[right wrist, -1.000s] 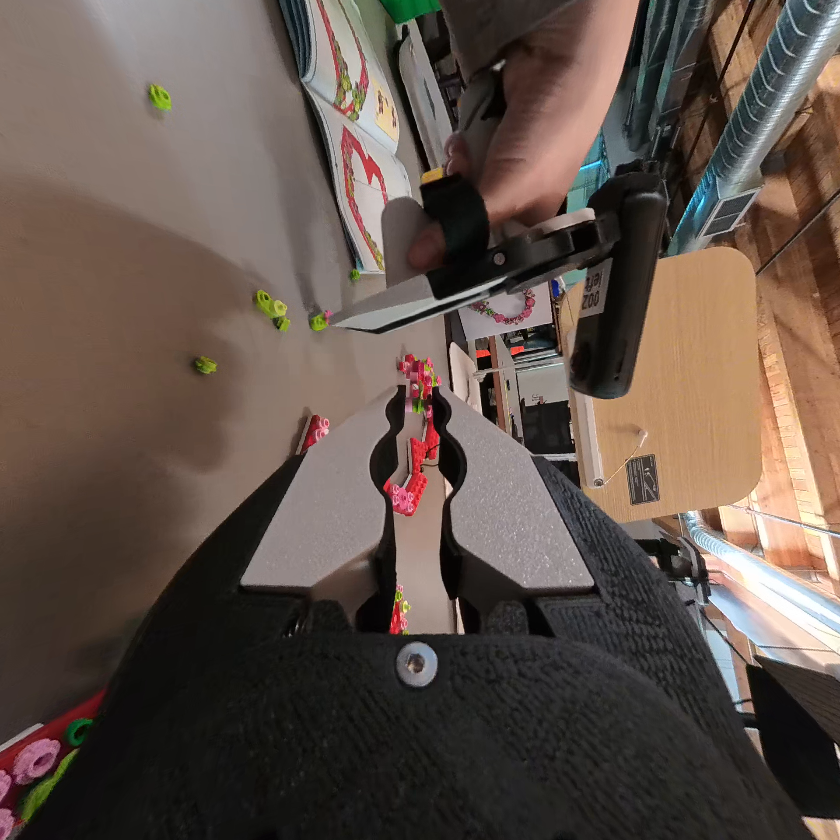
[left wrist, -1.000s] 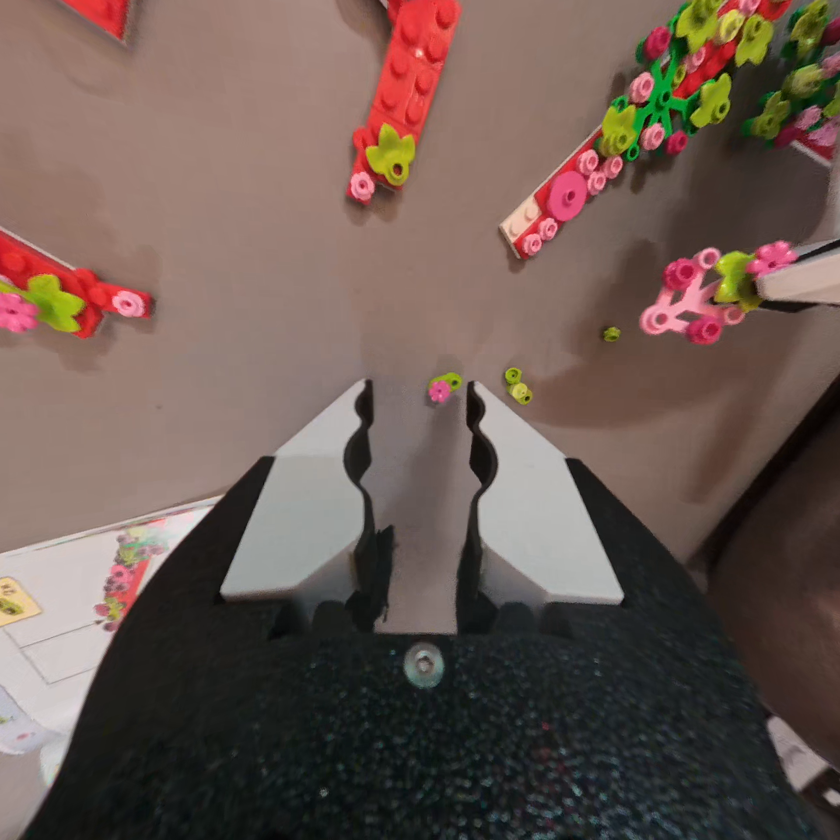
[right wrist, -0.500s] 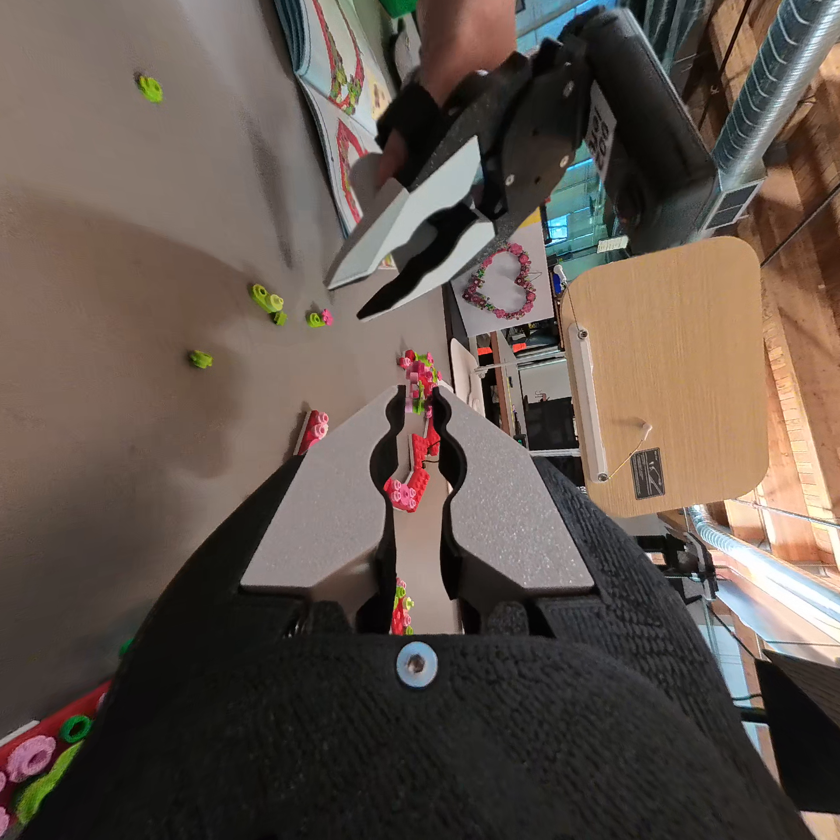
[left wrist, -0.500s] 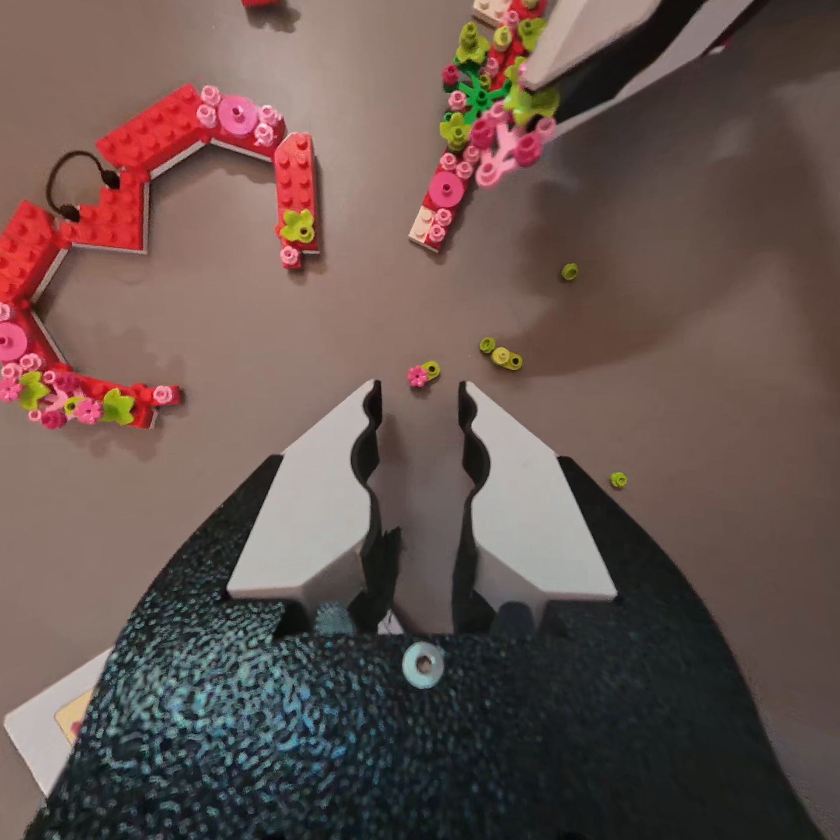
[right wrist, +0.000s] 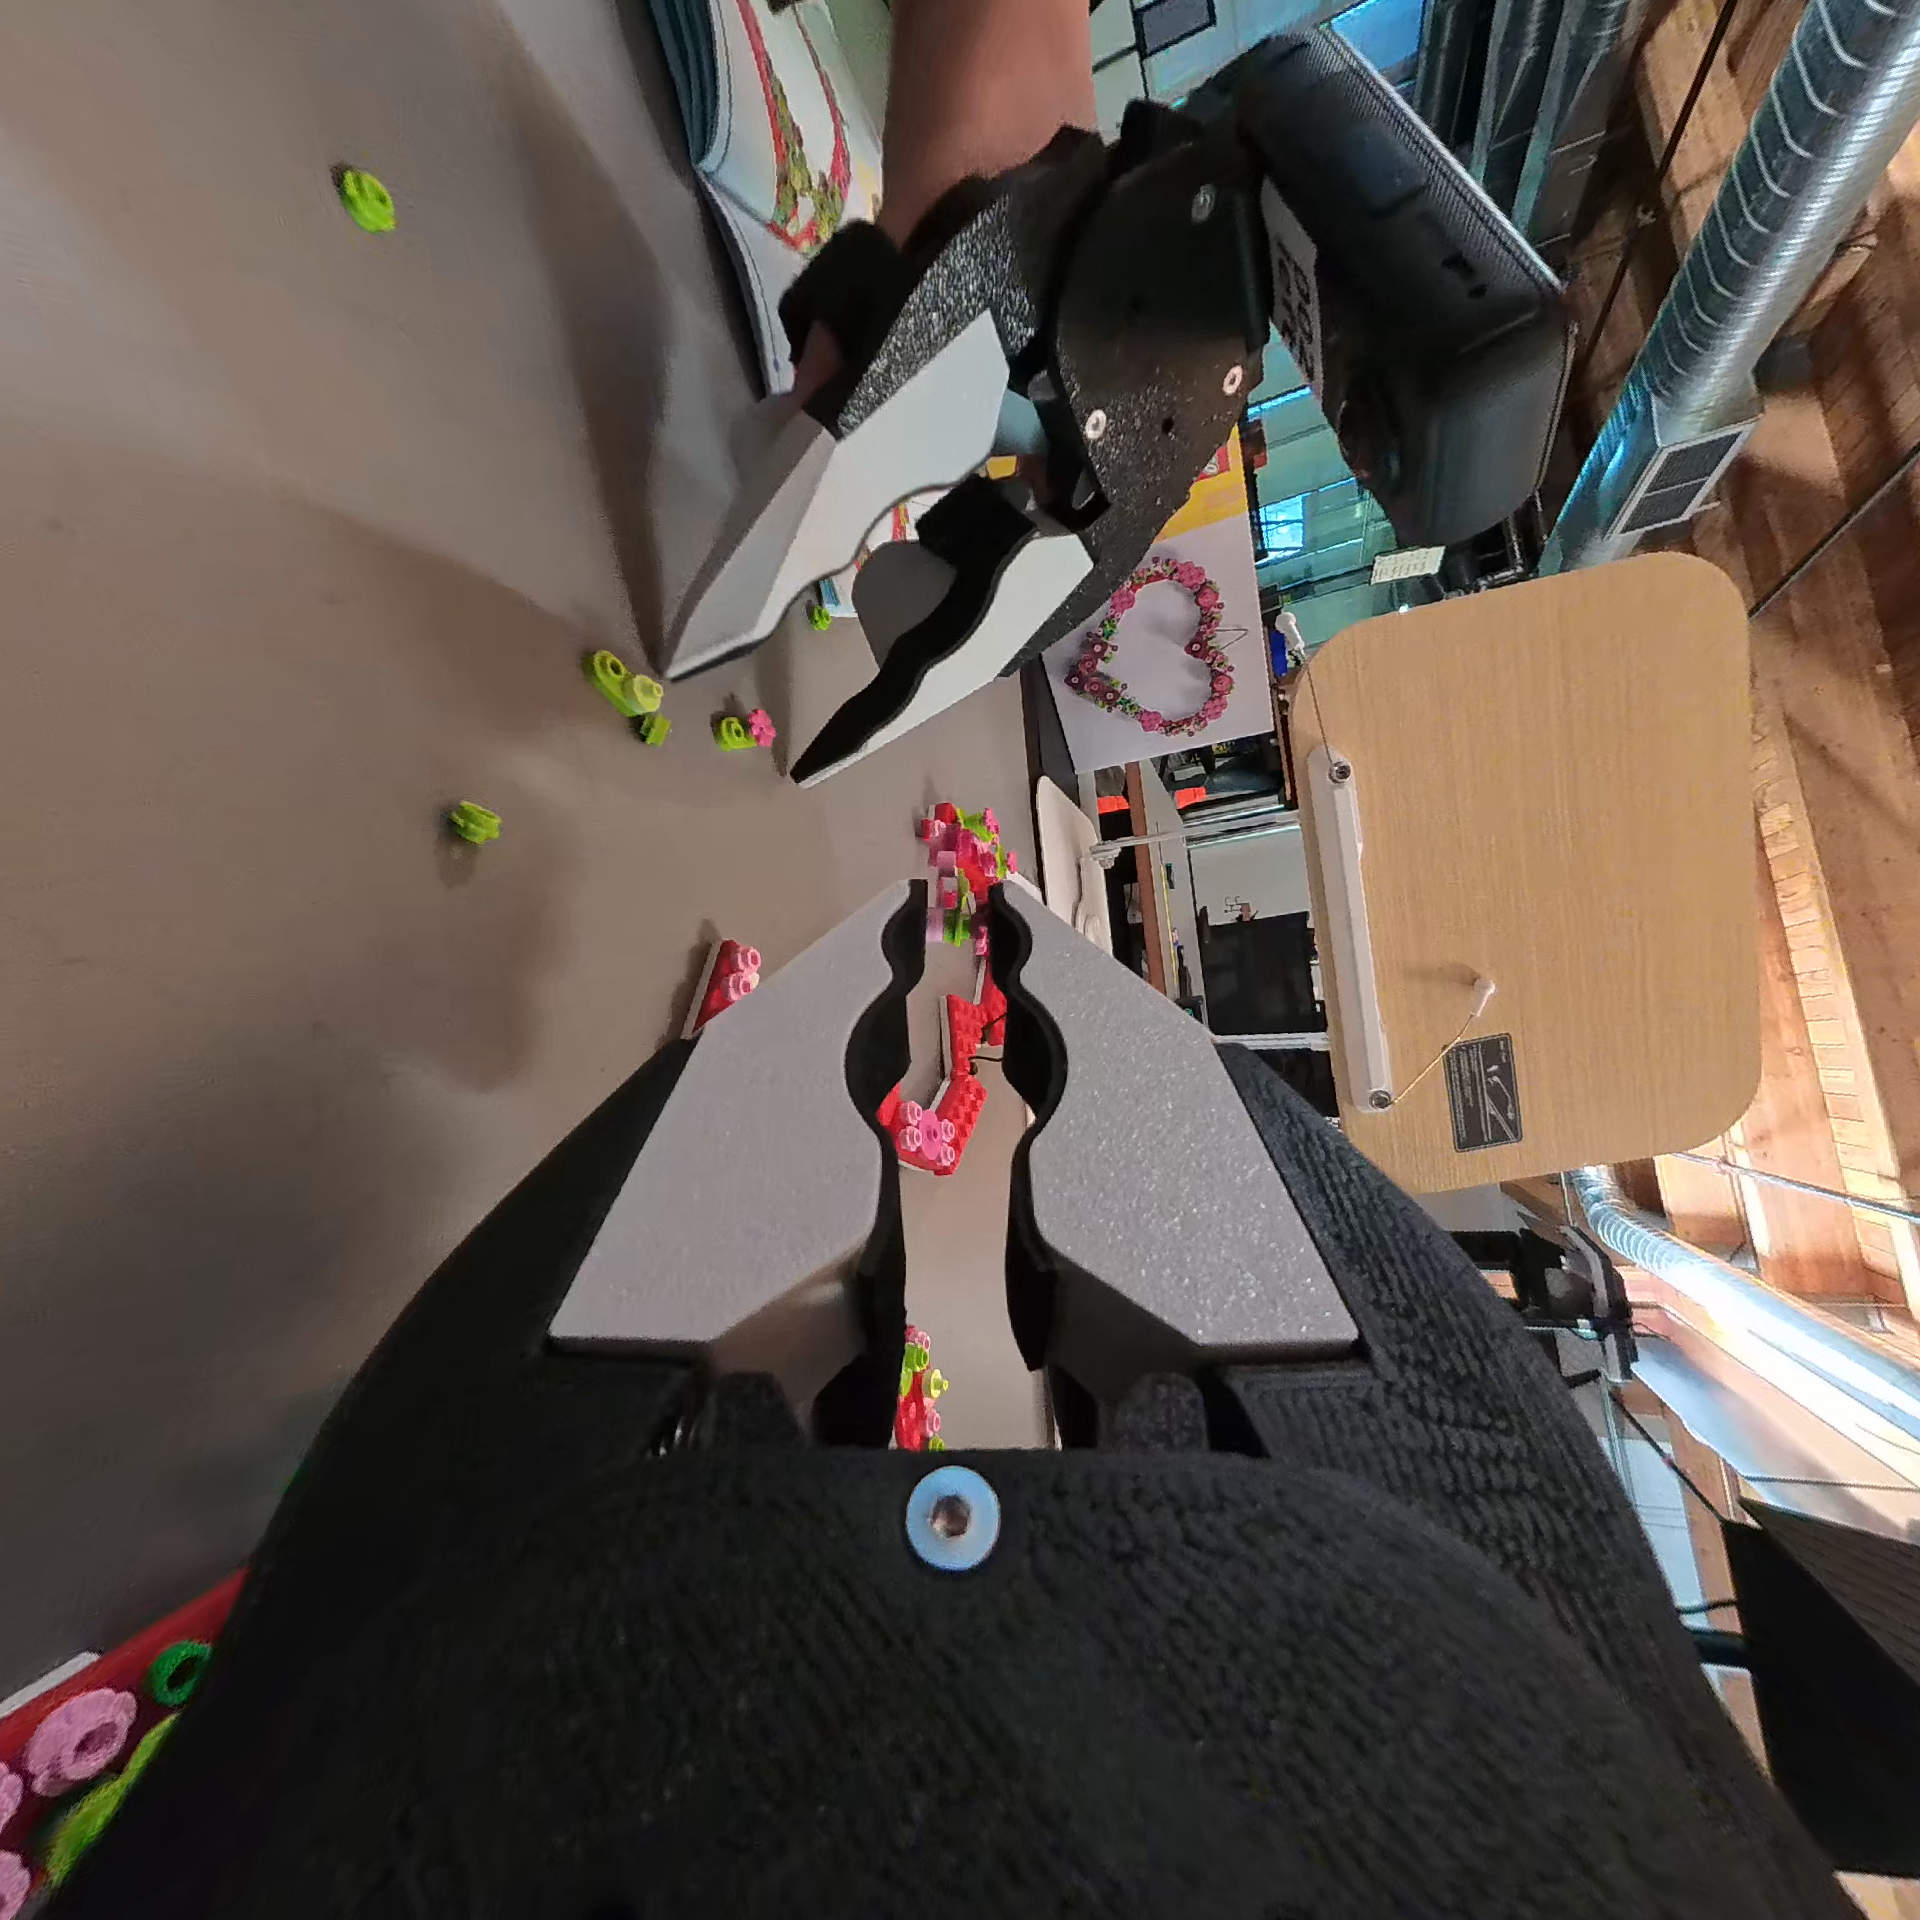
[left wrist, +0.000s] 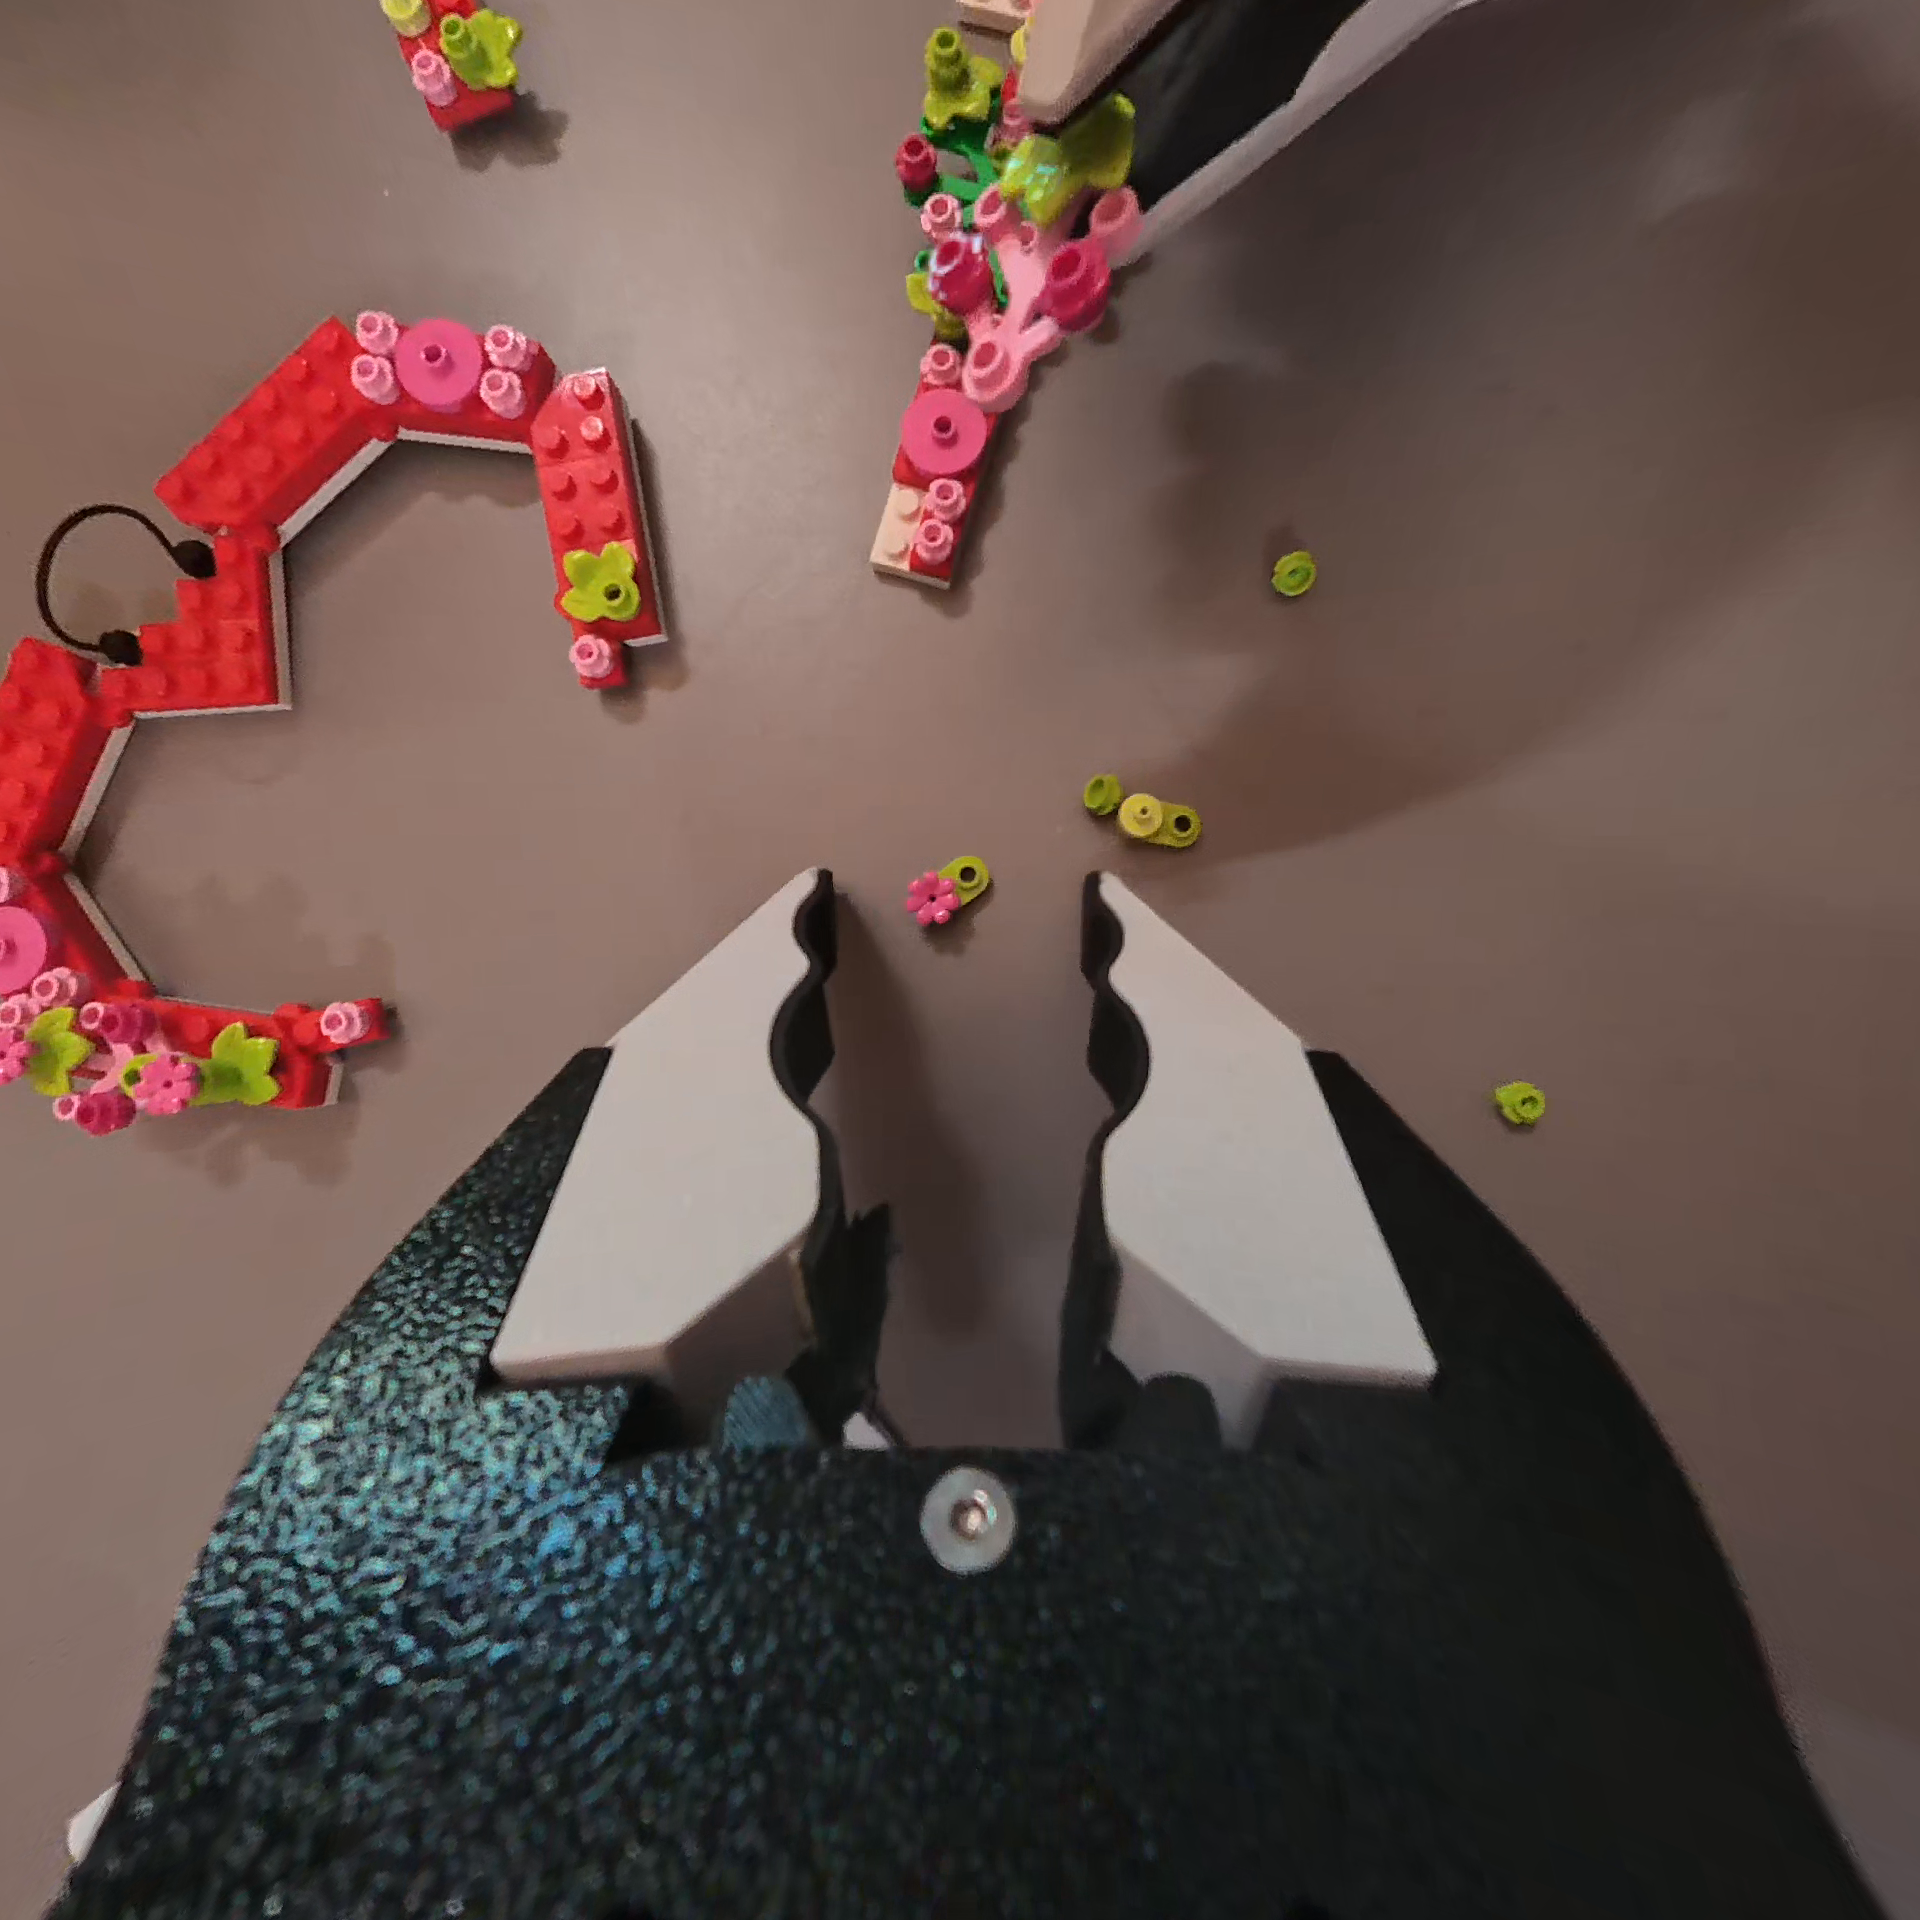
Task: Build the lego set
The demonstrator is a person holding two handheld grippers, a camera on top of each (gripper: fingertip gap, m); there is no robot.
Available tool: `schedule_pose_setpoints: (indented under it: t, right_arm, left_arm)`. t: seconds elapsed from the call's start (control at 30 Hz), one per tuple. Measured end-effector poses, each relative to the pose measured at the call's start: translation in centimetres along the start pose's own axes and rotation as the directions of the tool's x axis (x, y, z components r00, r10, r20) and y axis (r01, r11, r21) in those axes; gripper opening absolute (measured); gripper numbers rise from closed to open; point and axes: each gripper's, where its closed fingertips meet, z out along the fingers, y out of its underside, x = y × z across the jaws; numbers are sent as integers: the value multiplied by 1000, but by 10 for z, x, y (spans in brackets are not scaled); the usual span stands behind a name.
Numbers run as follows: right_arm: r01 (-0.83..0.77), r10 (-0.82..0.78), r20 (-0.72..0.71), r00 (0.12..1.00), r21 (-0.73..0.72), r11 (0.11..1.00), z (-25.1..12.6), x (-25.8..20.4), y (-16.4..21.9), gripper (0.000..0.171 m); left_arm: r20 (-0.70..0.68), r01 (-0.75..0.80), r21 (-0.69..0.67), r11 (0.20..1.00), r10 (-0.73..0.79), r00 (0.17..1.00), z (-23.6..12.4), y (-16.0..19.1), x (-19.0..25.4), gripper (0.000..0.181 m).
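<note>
My left gripper (left wrist: 958,940) is open just above the brown table (left wrist: 1558,416), its tips on either side of a small magenta flower joined to a lime piece (left wrist: 945,891). It also shows in the right wrist view (right wrist: 740,727), held by a hand. My right gripper (right wrist: 956,899) is shut on a pink branch piece with magenta buds and lime leaves (left wrist: 1029,270). It holds this over a red strip with flowers (left wrist: 940,442). Red heart-frame sections (left wrist: 343,416) lie to the left.
Loose lime studs (left wrist: 1143,816) (left wrist: 1294,574) (left wrist: 1519,1101) lie right of my left gripper. A black cord loop (left wrist: 62,561) hangs off the red frame. An open instruction booklet (right wrist: 790,156) and a picture of the finished heart (right wrist: 1153,655) lie beyond.
My left gripper has opened wider and come down around the magenta flower. My right gripper has carried the pink branch piece over to the flowered red strip.
</note>
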Motion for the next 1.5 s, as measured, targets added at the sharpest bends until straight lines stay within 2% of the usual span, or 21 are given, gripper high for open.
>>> schedule_pose_setpoints:
  t: [0.2,0.43,0.7,0.8,0.93,1.0,1.27,1.5]
  right_arm:
    - [1,-1,5,1000,-2,1000,1,-1,0,10]
    - [5,-5,10,1000,-5,1000,2,-3,0,10]
    - [4,-4,18,1000,2,1000,3,-6,-2,9]
    - [17,-17,19,1000,8,1000,5,-9,-4,10]
    - [77,-77,2,997,30,997,8,-12,-13,9]
    - [111,-111,-10,994,57,992,10,-13,-23,9]
    - [228,-236,31,971,165,960,17,-37,-72,9]
    - [295,-321,93,942,218,930,21,-65,-95,9]
  left_arm:
    - [-44,-61,22,998,62,997,0,-3,5,36]
    - [-55,-65,3,998,66,996,1,1,4,22]
    - [-58,-38,47,998,40,997,1,1,6,8]
    - [-52,21,75,997,-17,999,-3,-2,6,8]
    - [-67,138,281,950,-124,990,-27,-29,12,8]
    - [-76,190,331,924,-175,982,-38,-32,17,8]
    - [-138,281,355,892,-248,959,-56,-17,61,8]
    - [-156,369,289,884,-337,929,-43,11,79,8]
